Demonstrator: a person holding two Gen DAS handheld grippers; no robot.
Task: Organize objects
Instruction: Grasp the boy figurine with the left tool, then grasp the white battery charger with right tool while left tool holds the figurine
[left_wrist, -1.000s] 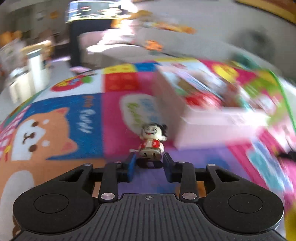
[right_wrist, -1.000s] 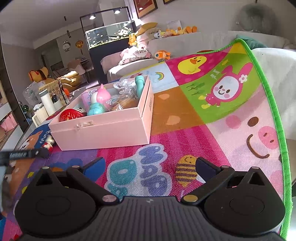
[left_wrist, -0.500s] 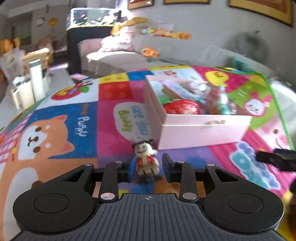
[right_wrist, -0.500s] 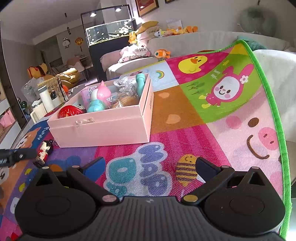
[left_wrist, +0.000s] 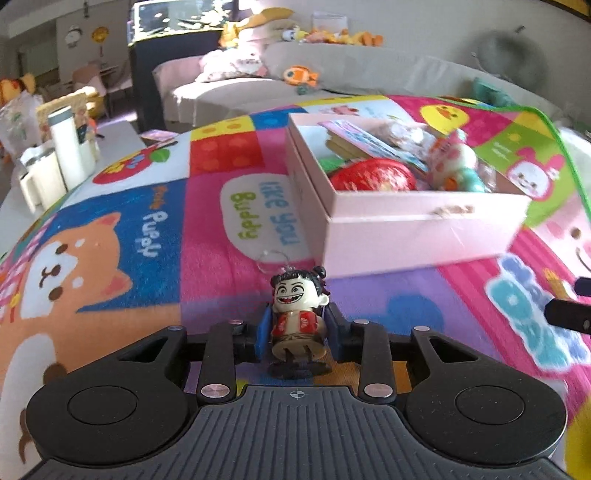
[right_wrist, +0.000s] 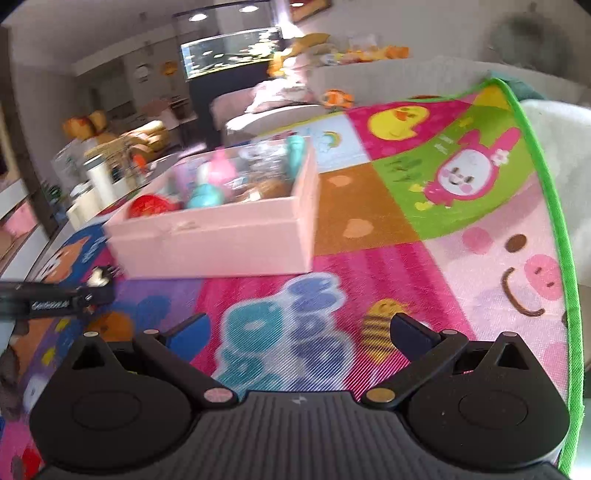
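Observation:
My left gripper (left_wrist: 297, 328) is shut on a small grinning figurine (left_wrist: 298, 314) with black hair buns and a red vest, held upright just above the play mat. The pink box (left_wrist: 417, 225) full of toys stands ahead and to the right of it. In the right wrist view the left gripper (right_wrist: 55, 297) and the figurine (right_wrist: 99, 276) show at the far left, in front of the box (right_wrist: 221, 240). My right gripper (right_wrist: 299, 328) is open and empty, low over the mat.
A colourful cartoon play mat (left_wrist: 155, 229) covers the surface, with a green border (right_wrist: 550, 206) on the right. A red ball (left_wrist: 373, 175), books and soft toys fill the box. White bottles (left_wrist: 68, 151) stand at the left. A sofa (left_wrist: 332, 74) lies behind.
The left gripper with the figurine has swung so the box now sits ahead right, and the figurine stands upright. The right gripper has shifted and its view is blurred.

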